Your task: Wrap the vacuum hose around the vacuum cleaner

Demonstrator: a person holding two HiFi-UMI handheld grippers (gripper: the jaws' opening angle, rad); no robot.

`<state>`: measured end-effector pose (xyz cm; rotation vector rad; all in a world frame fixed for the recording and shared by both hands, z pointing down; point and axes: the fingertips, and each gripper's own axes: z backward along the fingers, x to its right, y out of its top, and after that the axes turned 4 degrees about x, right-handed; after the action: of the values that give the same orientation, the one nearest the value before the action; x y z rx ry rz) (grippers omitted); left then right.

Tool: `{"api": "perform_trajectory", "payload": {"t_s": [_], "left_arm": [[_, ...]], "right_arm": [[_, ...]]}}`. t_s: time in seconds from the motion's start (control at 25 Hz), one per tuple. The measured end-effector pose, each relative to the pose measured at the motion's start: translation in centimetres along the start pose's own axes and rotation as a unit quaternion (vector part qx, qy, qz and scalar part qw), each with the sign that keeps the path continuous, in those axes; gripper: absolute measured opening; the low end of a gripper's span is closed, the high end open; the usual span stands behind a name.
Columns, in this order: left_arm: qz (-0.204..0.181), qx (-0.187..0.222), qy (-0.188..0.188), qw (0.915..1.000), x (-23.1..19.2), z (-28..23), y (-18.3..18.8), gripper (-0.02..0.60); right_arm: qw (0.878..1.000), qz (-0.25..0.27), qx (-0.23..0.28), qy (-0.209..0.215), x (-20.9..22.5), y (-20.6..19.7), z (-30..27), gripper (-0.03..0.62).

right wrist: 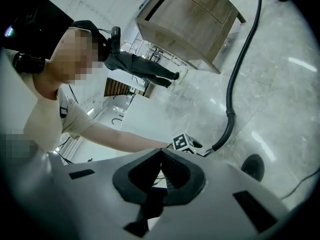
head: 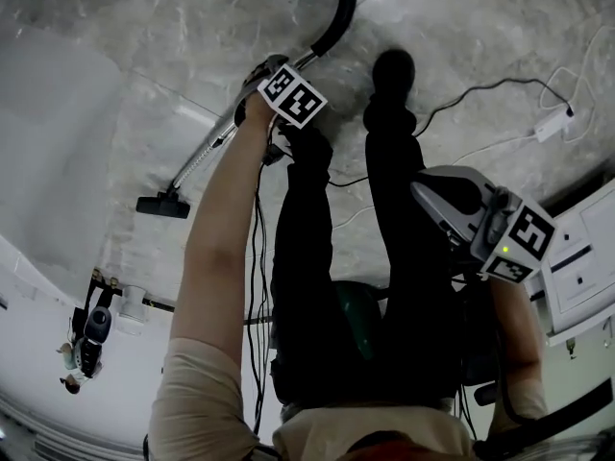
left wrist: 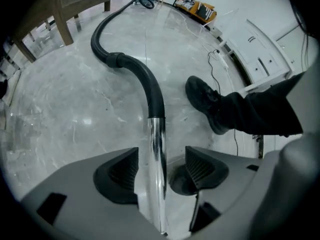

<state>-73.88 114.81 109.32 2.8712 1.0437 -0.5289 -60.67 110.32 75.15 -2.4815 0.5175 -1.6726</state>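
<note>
hose on the floor, chrome tube between open jaws

the vacuum hose (left wrist: 150, 86) is black, smooth and thick, with a collar partway along. it lies on the glossy grey marble floor (left wrist: 60, 109) in a long s-curve that runs away from me toward the far end of the room. its near end joins a bright chrome tube (left wrist: 157, 149), round and mirror-like. my left hand-held gripper (left wrist: 161, 160) has its jaws apart. the tube runs between the ridged black pads, the right pad clear of it and the left just beside it. my right hand-held gripper (right wrist: 161, 159) is closed, pads together on nothing. my black shoe (left wrist: 202, 101) stands near the tube.
</note>
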Motion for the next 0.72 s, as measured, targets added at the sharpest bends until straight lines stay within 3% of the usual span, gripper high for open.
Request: {"api": "perform_trajectory", "payload": {"t_s": [0.4,0.48,0.6,0.72], "left_arm": [[-0.075,-0.073,0.040,0.9937,-2.2,-6.4,0.2,0.279],[-0.071,-0.085,0.043,0.9929,-2.6,-7.1,0.1,0.262],[-0.049,-0.081,0.022,0.9952,-1.5,-7.8,0.4,0.159],[-0.041,-0.061,-0.007,0.9973,-0.1,-7.9,0.7,0.155]], "right_arm": [[0.999,-0.031,0.012,-0.020,2.5,0.2,2.1,0.003],[0.999,-0.034,0.016,-0.021,2.7,0.3,2.2,0.003],[0.999,-0.032,0.018,-0.018,2.3,0.4,2.6,0.003],[0.999,-0.025,0.025,-0.010,1.2,1.0,2.3,0.003]]}}
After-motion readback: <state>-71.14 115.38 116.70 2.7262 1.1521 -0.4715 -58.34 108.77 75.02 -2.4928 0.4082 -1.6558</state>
